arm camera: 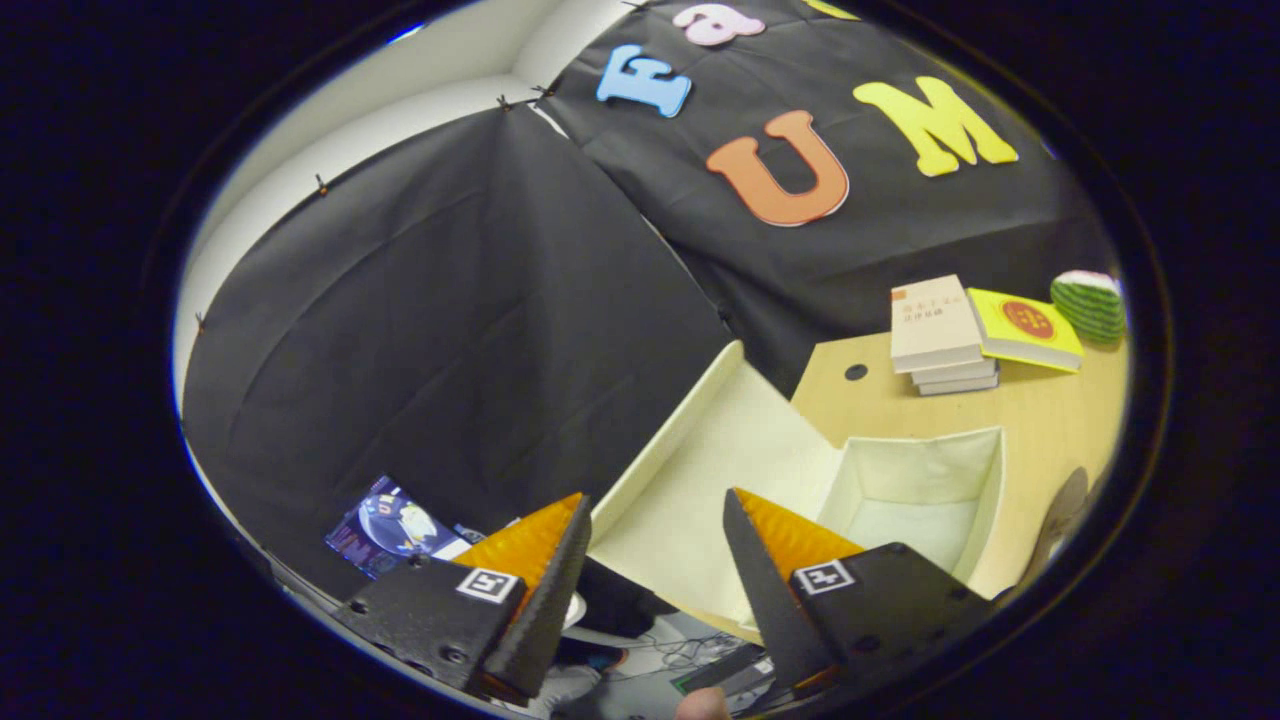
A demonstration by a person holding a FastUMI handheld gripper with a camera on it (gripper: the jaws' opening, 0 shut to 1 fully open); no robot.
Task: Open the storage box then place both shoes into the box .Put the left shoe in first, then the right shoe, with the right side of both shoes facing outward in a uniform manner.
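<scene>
While box lid stands raised, claw wide apart, empty.

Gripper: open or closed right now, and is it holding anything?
Gripper: open, holding nothing; the raised lid of the open storage box lies between and just beyond its fingers.

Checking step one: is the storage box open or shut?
Open: the storage box shows its bare interior, its lid swung back between the spread, empty tongs.
</scene>
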